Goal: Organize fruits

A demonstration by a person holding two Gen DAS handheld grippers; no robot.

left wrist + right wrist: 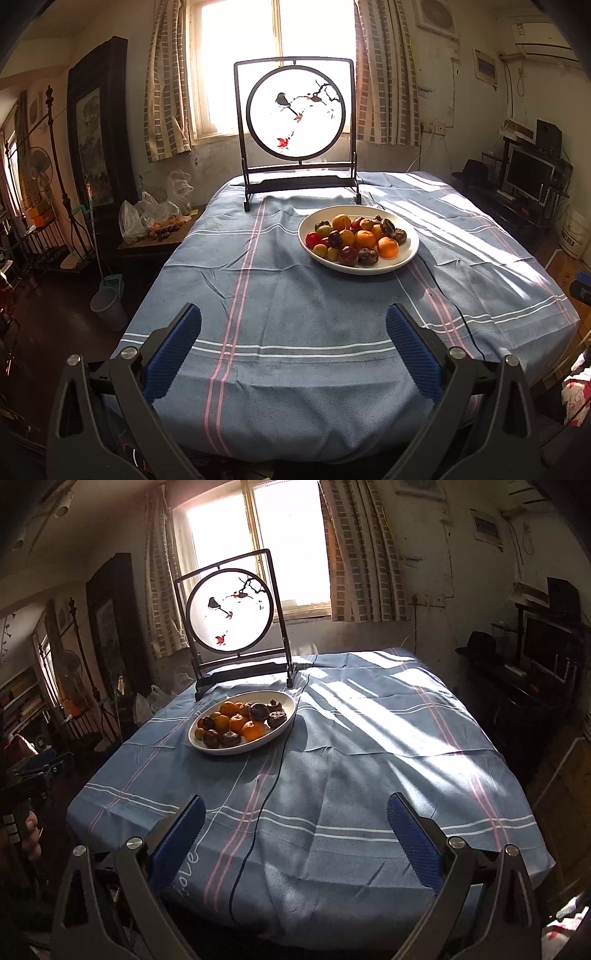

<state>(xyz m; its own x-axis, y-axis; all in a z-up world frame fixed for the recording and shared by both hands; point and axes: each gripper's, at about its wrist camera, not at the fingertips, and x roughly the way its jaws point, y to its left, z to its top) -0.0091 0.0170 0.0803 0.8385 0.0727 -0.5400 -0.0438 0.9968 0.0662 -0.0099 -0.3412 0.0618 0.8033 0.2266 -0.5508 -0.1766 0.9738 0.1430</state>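
Both grippers, left gripper [293, 343] and right gripper [295, 827], hang spread wide over the near edge of the desk [280, 295], each empty, blue pads parted with only striped cloth between them. All the fruit in view on the desk sits heaped in one white plate [408, 254] past the middle, toward the far edge, just in front of the framed bird screen [295, 110]: oranges [364, 239], dark wrinkled fruit [368, 256], small red and yellow-green ones mixed together. That pile could be a finished gathering or a mix awaiting sorting; you cannot tell which from here. A thin black cable [258, 812] runs from the near edge up beside the plate. If you reach in, come from above and take one fruit at the top of the heap, closing gently on the soft dark ones, since round fruit may roll off. Keep your wrists clear of the cable and the screen's feet.
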